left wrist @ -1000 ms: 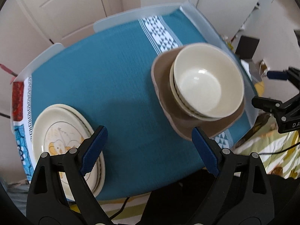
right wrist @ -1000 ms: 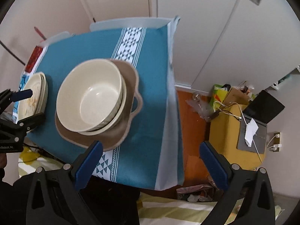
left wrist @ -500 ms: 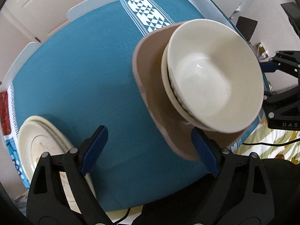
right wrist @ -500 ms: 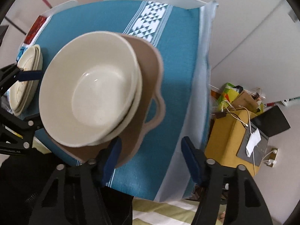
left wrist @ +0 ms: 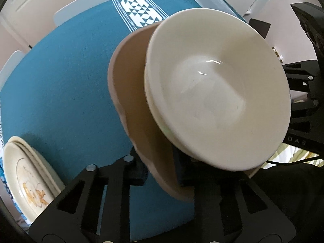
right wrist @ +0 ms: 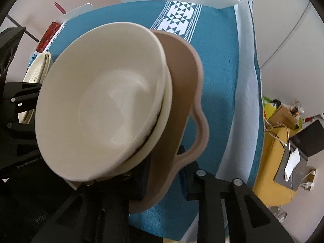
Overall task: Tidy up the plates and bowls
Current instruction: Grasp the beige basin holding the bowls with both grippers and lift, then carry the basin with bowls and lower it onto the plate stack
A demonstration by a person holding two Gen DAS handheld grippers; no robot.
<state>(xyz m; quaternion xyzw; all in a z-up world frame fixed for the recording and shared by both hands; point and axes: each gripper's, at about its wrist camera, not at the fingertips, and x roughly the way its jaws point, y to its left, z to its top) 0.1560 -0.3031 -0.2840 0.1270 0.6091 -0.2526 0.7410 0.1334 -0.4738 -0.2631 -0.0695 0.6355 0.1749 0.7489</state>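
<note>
Left wrist view
- Grip: your left gripper (left wrist: 160, 174) has just closed its jaws; they clamp the near rim of the flat tan-brown dish with a loop handle (left wrist: 129, 93).
- Load: two nested cream ceramic bowls (left wrist: 218, 89) sit in that dish, filling the upper right of the view.
- Nearby: a stack of cream plates with an orange figure print (left wrist: 30, 184) lies at lower left, well apart from the dish.
- Surface: teal woven cloth with a white triangle band (left wrist: 60, 85) covers the table.
- Room: pale panelled doors behind; open cloth between dish and plates.

Right wrist view
- Grip: your right gripper (right wrist: 168, 174) has just been closing; its jaws pinch the dish rim just beside the loop handle (right wrist: 200, 139).
- Load: the bowls hide most of the dish.
- Obstruction: the black frame of the left gripper stands at the left edge, against the bowls.
- Edges: the cloth's edge falls close to the right of the handle; a pale blue underlayer (right wrist: 245, 101) hangs over it.
- Floor: a yellow stool with cables (right wrist: 279, 162) sits below right.
</note>
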